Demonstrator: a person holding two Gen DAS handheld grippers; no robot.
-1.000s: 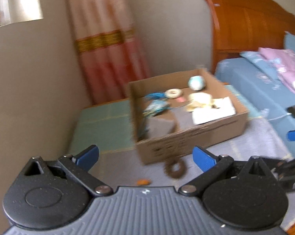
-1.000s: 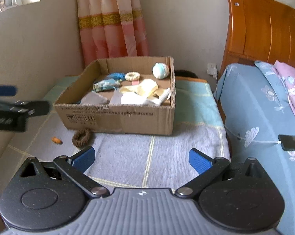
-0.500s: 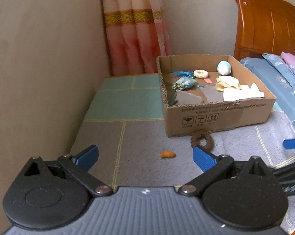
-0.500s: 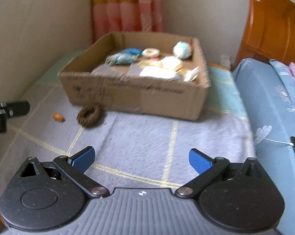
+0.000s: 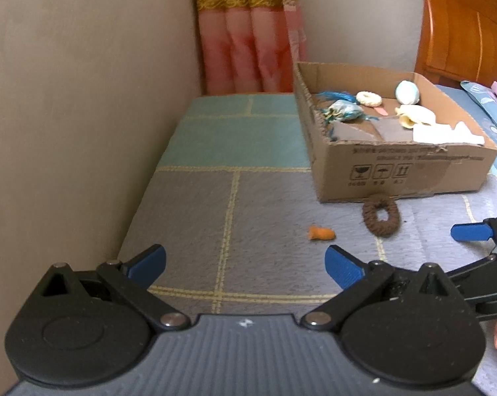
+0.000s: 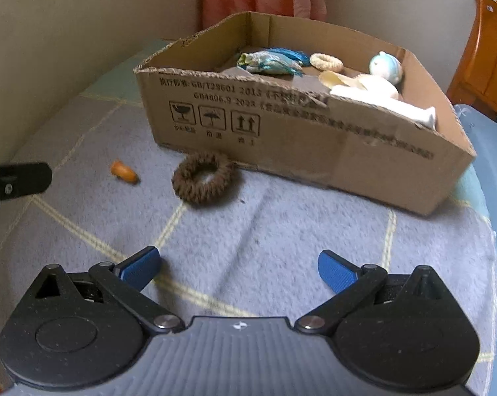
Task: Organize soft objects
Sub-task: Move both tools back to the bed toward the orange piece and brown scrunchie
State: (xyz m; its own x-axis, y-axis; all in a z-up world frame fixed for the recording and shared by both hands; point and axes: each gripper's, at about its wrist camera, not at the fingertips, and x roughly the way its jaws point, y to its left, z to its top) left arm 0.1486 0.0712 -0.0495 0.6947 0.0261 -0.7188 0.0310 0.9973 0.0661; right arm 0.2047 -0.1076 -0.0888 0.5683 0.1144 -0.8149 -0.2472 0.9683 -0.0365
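A brown scrunchie lies on the grey blanket just in front of a cardboard box; it also shows in the left wrist view. A small orange piece lies to its left, also seen in the left wrist view. The box holds several soft items: a blue tasselled bundle, a cream ring, a pale blue ball, white cloth. My right gripper is open and empty, low over the blanket short of the scrunchie. My left gripper is open and empty, left of the orange piece.
A beige wall runs along the left of the blanket. A pink curtain hangs behind the box. An orange wooden headboard and a blue bed stand to the right.
Both grippers have dropped lower and moved closer to the blanket. The right one has closed in on the scrunchie and box. Both stay open.
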